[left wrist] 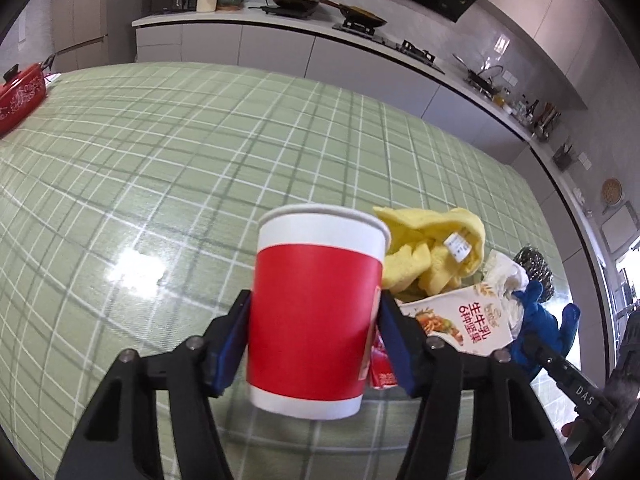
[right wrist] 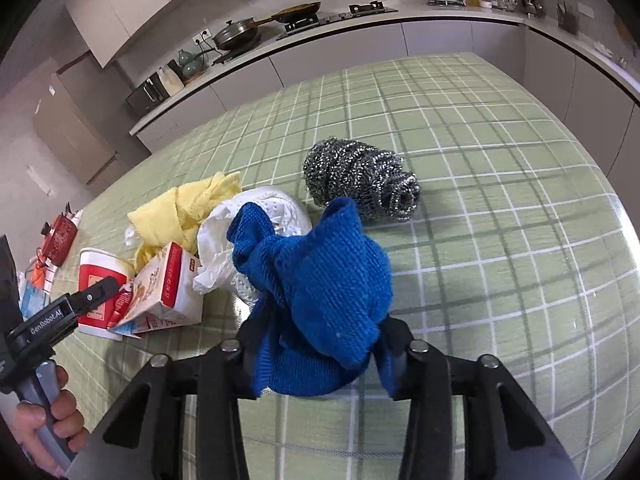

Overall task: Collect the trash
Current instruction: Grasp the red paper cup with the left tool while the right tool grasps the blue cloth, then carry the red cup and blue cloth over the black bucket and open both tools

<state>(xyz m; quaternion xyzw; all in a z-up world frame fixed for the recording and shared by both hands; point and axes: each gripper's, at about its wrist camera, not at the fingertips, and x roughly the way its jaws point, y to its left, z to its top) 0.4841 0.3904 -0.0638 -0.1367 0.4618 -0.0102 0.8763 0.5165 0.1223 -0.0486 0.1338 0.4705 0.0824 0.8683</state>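
My left gripper [left wrist: 314,320] is shut on a red and white paper cup [left wrist: 316,308] and holds it upright just above the green checked tablecloth [left wrist: 200,152]; the cup also shows in the right wrist view [right wrist: 98,280]. My right gripper [right wrist: 316,344] is shut on a crumpled blue knitted cloth [right wrist: 324,280], also seen in the left wrist view [left wrist: 536,320]. Beside them lie a white milk carton [left wrist: 460,320] [right wrist: 168,288], a yellow cloth [left wrist: 432,248] [right wrist: 180,212], crumpled white paper [right wrist: 260,216] and a steel scourer [right wrist: 360,176].
A red lidded pan [left wrist: 20,96] sits at the table's far left edge. Small red and blue items [right wrist: 48,256] lie at the table's left end. A kitchen counter with pans and a stove [left wrist: 304,4] runs behind the table.
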